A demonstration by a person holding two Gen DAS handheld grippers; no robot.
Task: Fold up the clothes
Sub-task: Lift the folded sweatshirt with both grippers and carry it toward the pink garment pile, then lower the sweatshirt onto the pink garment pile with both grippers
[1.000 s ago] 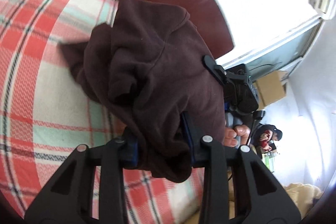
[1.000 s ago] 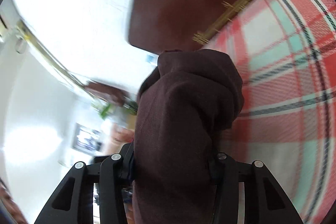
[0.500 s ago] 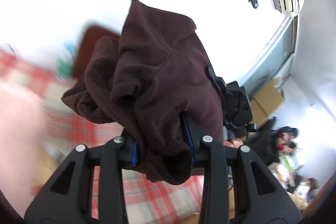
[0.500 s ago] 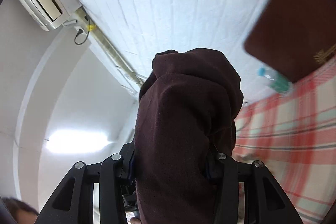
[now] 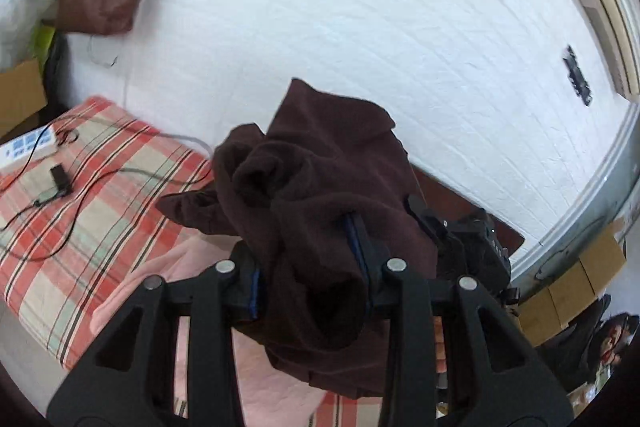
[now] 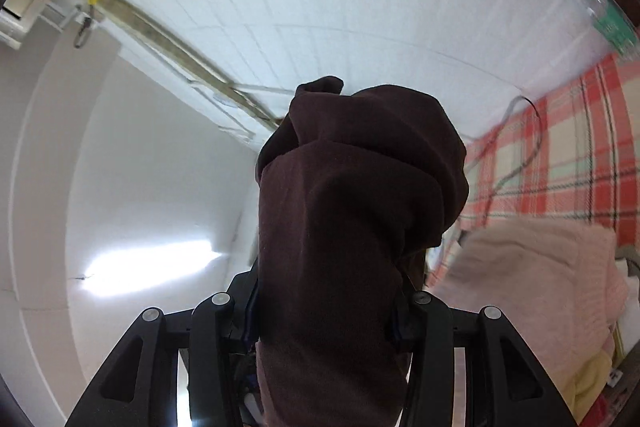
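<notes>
Both claws are clenched on the dark maroon garment [image 5: 320,195], left gripper [image 5: 308,279] and right gripper [image 6: 324,311] holding it bunched in the air above the plaid bed [image 5: 80,179], so I'd draw them apart evenly to pull it flat.

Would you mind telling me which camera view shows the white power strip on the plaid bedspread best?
The left wrist view: the white power strip lies at the left edge of the red plaid bedspread, with black cables beside it. The right wrist view shows the bedspread and a cable, but not the strip itself.
</notes>
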